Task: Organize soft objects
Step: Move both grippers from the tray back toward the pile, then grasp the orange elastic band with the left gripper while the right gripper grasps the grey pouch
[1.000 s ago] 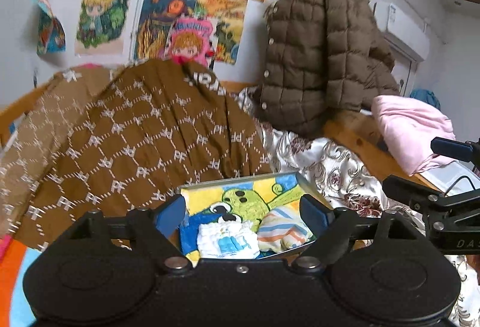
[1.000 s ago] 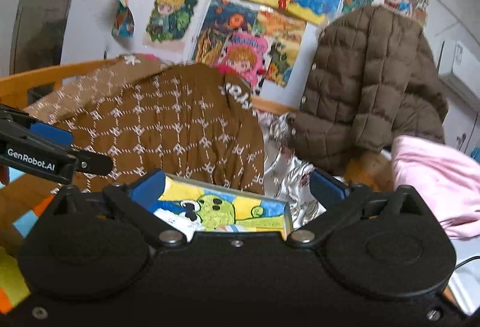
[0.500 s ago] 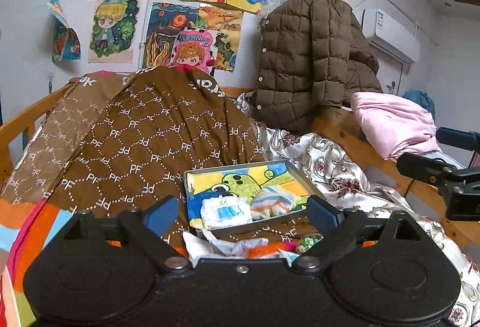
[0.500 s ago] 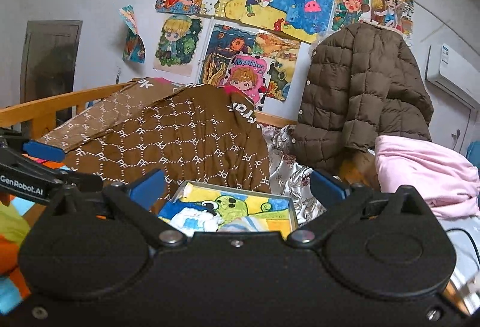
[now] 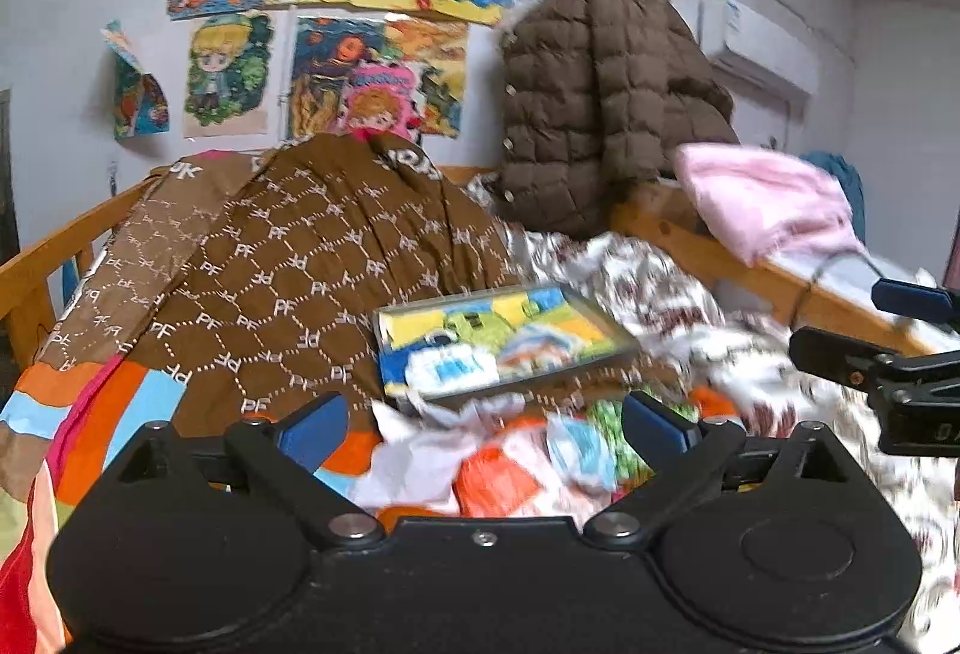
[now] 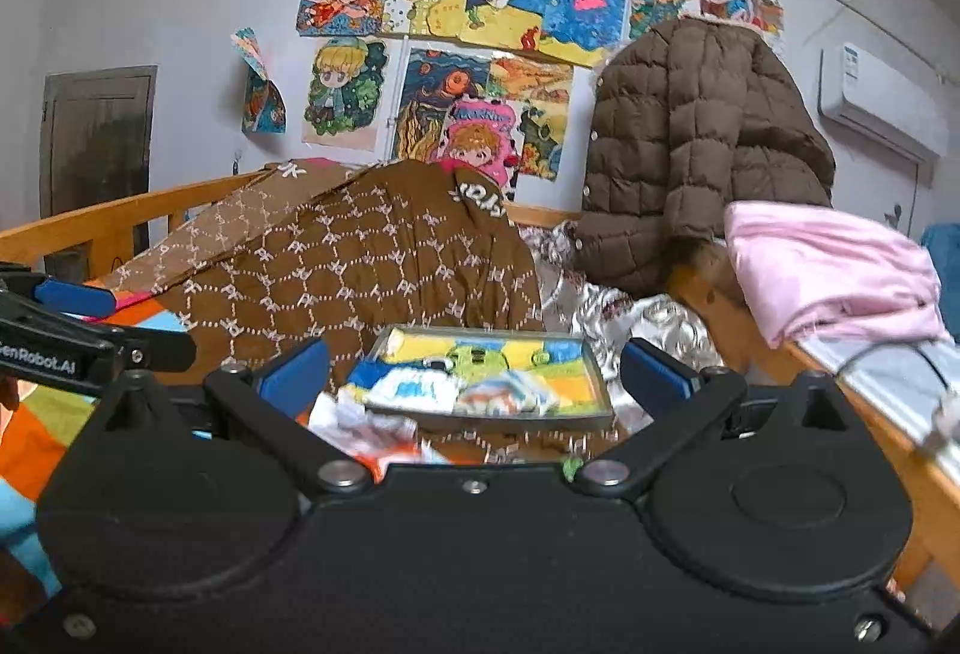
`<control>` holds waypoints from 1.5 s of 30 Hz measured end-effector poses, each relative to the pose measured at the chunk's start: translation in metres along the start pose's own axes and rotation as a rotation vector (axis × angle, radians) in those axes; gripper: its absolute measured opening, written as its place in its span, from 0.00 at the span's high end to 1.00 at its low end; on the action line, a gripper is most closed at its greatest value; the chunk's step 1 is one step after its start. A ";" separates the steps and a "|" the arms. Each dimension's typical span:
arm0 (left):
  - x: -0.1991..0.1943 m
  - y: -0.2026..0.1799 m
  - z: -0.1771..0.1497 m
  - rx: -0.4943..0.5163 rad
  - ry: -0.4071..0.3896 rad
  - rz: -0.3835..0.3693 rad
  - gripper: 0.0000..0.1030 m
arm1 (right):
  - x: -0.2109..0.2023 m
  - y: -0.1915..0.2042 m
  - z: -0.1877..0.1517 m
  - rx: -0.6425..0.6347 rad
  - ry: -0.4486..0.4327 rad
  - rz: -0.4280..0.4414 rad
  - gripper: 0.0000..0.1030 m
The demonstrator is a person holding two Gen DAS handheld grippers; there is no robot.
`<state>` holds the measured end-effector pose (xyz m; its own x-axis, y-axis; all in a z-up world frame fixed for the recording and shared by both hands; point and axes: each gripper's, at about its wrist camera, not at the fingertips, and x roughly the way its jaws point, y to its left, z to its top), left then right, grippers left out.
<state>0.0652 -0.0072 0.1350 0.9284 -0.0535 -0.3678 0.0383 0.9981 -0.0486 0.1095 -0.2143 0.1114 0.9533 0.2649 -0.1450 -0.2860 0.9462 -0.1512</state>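
Observation:
A shallow grey tray with a cartoon picture inside lies on the bed. It holds a folded white-and-blue cloth and a striped one. A loose heap of small colourful soft items lies just in front of the tray. My left gripper hovers over that heap with its jaws opening, and its pads touch nothing. My right gripper is open, aimed at the tray from a little further right, with part of the heap below it.
A brown patterned garment is draped behind the tray. A brown puffer jacket and a pink folded cloth rest on the wooden bed rail. A flowered quilt lies right and a striped blanket left.
Both grippers have drawn back from the tray and sunk a little, so the heap of small items in front of it came into view. The left jaws stand wider.

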 end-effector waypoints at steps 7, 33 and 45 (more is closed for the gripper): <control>-0.004 -0.006 -0.029 0.049 0.001 -0.004 0.04 | -0.017 0.005 -0.045 0.044 0.032 -0.028 0.01; 0.017 0.000 -0.102 0.112 0.218 0.043 0.03 | 0.001 0.028 -0.120 0.144 0.235 -0.041 0.01; 0.023 -0.002 -0.112 0.140 0.270 0.054 0.03 | 0.003 0.033 -0.128 0.138 0.285 -0.015 0.01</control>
<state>0.0453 -0.0138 0.0229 0.7995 0.0118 -0.6005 0.0599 0.9933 0.0993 0.0908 -0.2063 -0.0191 0.8862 0.2068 -0.4146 -0.2380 0.9710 -0.0243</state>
